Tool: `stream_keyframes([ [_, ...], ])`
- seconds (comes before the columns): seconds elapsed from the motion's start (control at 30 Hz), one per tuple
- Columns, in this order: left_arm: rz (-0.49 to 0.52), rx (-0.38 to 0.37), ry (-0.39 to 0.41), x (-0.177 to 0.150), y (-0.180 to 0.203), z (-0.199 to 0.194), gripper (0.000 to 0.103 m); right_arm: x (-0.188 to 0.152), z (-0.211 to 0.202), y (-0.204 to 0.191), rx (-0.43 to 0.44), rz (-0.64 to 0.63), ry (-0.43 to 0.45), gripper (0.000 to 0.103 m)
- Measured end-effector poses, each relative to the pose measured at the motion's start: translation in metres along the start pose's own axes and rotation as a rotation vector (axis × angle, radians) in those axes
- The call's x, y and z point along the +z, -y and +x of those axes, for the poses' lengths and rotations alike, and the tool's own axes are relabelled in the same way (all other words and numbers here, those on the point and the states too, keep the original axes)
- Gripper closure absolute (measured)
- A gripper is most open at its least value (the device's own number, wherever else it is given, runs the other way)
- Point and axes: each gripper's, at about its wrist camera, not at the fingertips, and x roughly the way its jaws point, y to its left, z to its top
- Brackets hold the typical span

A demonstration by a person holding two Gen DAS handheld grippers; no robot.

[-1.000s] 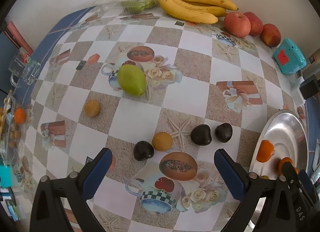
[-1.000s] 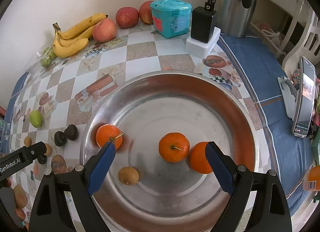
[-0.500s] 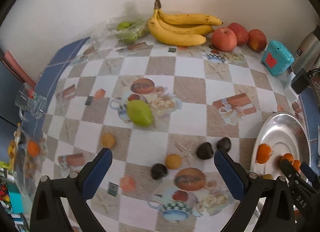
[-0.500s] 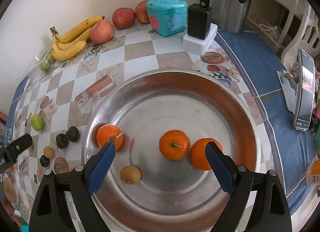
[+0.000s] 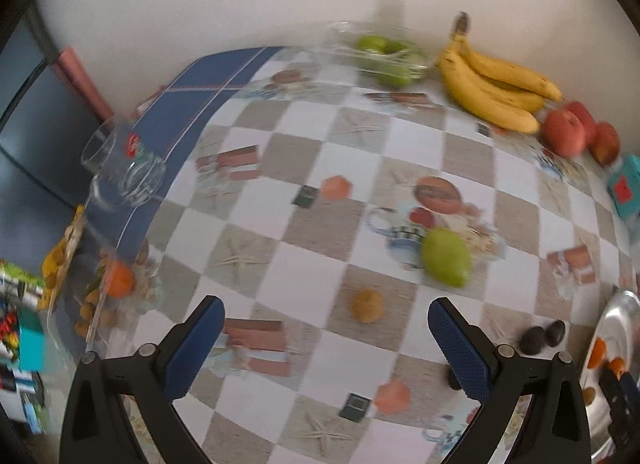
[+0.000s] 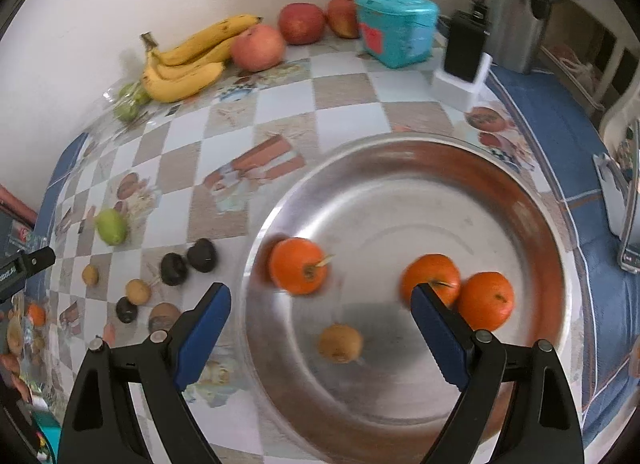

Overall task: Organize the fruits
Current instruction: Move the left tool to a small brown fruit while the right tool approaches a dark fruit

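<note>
Lighting is soft, even and diffuse in both views; its source cannot be told. Shadows are faint. The left wrist view shows motion blur throughout, strongest at the glass (image 5: 122,167) far left of the claw. In the right wrist view the tray (image 6: 532,223) ahead of the claw carries dull reflections and slight blur. Fisheye bending and dark vignetting mark all edges.

1. Your left gripper (image 5: 324,338) has black angular plastic arms ending in blue finger pads (image 5: 460,348) with a fine dotted texture.
2. A round silver screw sits on each of its arms.
3. Your right gripper (image 6: 320,324) matches it: black frame, blue fingers (image 6: 202,334), silver screws.
4. The right one's pad edge is ridged.
</note>
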Motion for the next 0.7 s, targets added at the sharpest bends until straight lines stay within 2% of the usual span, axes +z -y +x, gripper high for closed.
stream_keyframes([
  [0.33,-0.095,-0.025,-0.005,0.005,-0.031,0.003,0.0,0.004,-0.013,-0.047,0.099,-0.066,0.058,0.011],
  [0.57,-0.098,-0.051,-0.026,0.005,-0.03,0.014,0.0,0.008,-0.011,-0.072,0.098,-0.125,0.1,0.011],
  [0.7,-0.101,-0.068,-0.05,0.003,-0.024,0.026,0.0,0.01,-0.003,-0.076,0.081,-0.121,0.092,0.011],
])
